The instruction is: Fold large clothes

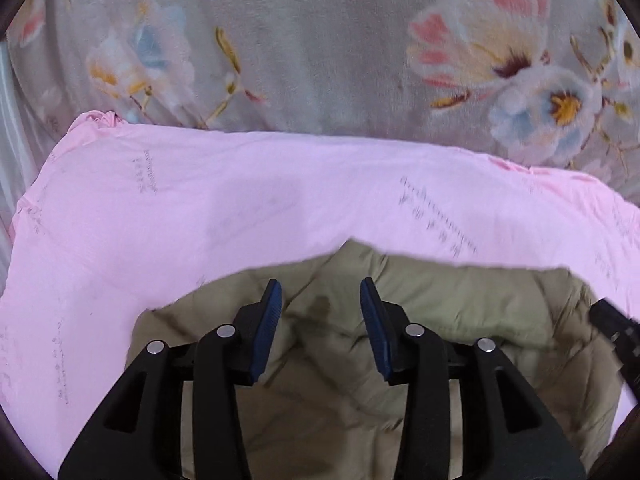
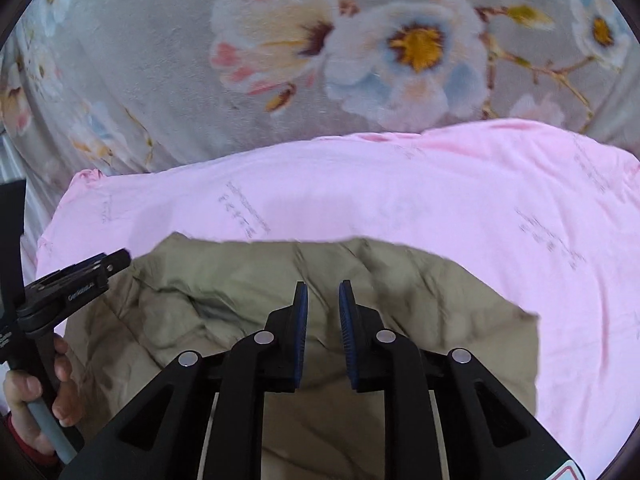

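Note:
An olive-khaki garment (image 1: 420,320) lies folded and wrinkled on a pink sheet (image 1: 240,192); it also shows in the right wrist view (image 2: 240,312) on the same pink sheet (image 2: 440,200). My left gripper (image 1: 321,290) is open and empty, hovering over the garment's middle. My right gripper (image 2: 323,292) is open with a narrow gap, empty, over the garment. The left gripper shows at the left of the right wrist view (image 2: 76,280), held by a hand (image 2: 24,400). The right gripper's tip shows at the right edge of the left wrist view (image 1: 616,328).
A grey plush blanket with large flowers (image 1: 320,40) covers the surface beyond the pink sheet, and it fills the far part of the right wrist view (image 2: 160,60). A pale ribbed surface (image 1: 12,120) shows at the far left.

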`<move>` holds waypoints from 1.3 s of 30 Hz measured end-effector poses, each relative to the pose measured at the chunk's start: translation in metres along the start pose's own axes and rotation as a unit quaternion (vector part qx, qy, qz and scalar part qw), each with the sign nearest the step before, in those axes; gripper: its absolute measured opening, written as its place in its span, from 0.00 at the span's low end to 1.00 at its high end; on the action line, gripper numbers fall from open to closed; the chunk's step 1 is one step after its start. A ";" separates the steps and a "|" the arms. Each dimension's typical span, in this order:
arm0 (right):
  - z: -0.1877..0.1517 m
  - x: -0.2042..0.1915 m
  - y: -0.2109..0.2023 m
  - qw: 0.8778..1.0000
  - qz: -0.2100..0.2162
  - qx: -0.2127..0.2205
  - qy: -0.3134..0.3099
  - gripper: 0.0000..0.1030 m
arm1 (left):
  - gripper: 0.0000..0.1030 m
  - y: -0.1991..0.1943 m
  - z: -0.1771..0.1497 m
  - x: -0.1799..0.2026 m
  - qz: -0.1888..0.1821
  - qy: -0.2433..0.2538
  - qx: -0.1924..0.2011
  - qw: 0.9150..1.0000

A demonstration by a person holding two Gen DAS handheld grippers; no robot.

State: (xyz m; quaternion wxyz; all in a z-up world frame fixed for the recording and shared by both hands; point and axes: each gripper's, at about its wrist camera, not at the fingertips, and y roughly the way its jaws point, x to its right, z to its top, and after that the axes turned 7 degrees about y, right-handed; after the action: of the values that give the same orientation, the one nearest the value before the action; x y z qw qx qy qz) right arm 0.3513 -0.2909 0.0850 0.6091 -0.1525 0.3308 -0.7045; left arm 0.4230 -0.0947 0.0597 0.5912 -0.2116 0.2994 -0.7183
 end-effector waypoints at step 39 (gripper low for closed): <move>-0.029 0.005 0.044 0.999 0.021 -0.023 0.026 0.17 | 0.49 0.043 -0.040 0.025 0.014 0.010 -0.009 1.000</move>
State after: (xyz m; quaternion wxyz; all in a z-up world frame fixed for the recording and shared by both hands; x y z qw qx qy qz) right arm 0.3662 -0.2895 0.0342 0.6109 -0.1413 0.3661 -0.6876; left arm 0.4226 -0.1175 -0.0001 0.5963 -0.2058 0.3150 -0.7091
